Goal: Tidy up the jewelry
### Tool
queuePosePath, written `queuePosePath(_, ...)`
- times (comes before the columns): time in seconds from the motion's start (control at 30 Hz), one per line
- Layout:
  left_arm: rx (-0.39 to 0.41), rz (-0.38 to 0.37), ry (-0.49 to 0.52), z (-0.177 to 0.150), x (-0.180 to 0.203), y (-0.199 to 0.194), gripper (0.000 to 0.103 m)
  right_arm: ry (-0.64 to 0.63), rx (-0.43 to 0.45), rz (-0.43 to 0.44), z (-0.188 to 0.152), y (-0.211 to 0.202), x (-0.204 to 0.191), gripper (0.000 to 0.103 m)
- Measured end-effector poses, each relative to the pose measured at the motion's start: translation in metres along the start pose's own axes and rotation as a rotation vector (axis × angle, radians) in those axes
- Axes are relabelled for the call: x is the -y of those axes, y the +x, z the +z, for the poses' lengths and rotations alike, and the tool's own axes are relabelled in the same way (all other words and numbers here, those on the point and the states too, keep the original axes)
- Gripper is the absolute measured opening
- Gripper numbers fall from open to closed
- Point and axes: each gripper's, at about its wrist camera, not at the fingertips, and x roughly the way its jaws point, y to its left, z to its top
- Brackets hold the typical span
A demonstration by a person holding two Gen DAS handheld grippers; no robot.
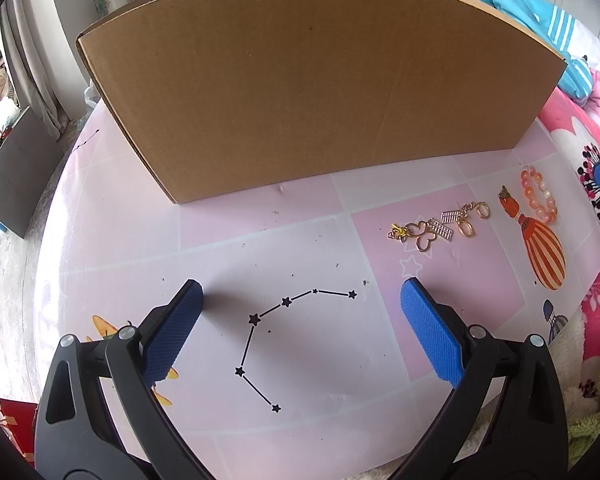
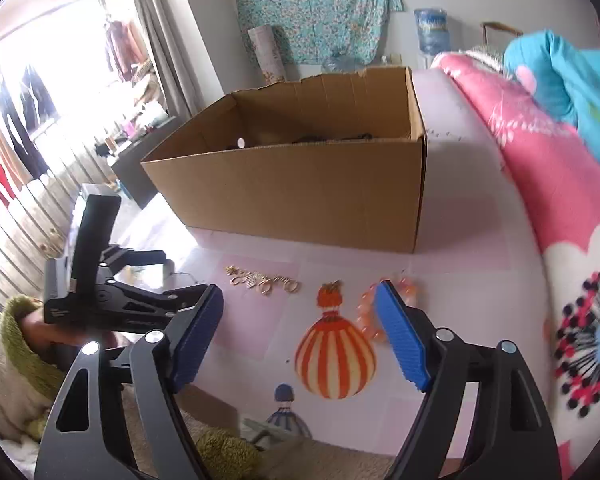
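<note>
Both claws stand spread, pinching nothing: left gripper (image 1: 302, 290) over the pink table (image 1: 220, 240), right gripper (image 2: 299, 300) above the orange bead bracelet (image 2: 366, 316). Gold charms (image 2: 262, 280) lie just beside it, before the cardboard box (image 2: 300, 188).

A pink-and-white patterned table (image 1: 308, 240) carried an open cardboard box (image 1: 312, 108). In front of the box, toward its right end, lay gold trinkets (image 1: 440, 228) and, just beyond them, an orange bead bracelet (image 1: 540, 196).
</note>
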Motion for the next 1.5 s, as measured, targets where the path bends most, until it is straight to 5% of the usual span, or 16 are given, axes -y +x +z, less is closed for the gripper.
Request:
queuePosePath(0.27, 0.011, -0.002, -0.001, 0.003, 0.0, 0.001, 0.096, -0.045, 0.017, -0.11, 0.005, -0.007, -0.008, 0.092)
queuePosePath(0.53, 0.056, -0.011, 0.015, -0.002, -0.003, 0.001, 0.096, -0.048, 0.122, -0.42, -0.004, -0.006, 0.0, 0.096)
queuePosePath(0.67, 0.066, -0.012, 0.015, -0.002, -0.005, 0.001, 0.096, -0.032, 0.14, -0.357, -0.008, -0.007, 0.001, 0.096)
queuePosePath(0.77, 0.073, -0.015, 0.022, -0.002, -0.004, 0.001, 0.096, 0.003, 0.167, -0.22, -0.015, -0.006, 0.001, 0.096)
queuePosePath(0.9, 0.093, -0.006, 0.063, -0.006, -0.003, -0.002, 0.096, 0.049, 0.103, -0.136, -0.016, 0.014, -0.005, 0.096)
queuePosePath(1.03, 0.143, -0.027, 0.158, -0.008, 0.017, -0.012, 0.077, 0.038, 0.04, -0.047, -0.01, 0.035, -0.011, 0.095)
queuePosePath(1.3, 0.161, -0.126, 0.239, 0.009, 0.029, -0.004, 0.036, -0.015, -0.073, 0.001, -0.002, 0.065, -0.019, 0.053)
queuePosePath(1.5, 0.132, -0.169, 0.254, 0.011, 0.027, -0.002, 0.011, -0.022, -0.111, 0.012, -0.004, 0.072, -0.023, 0.048)
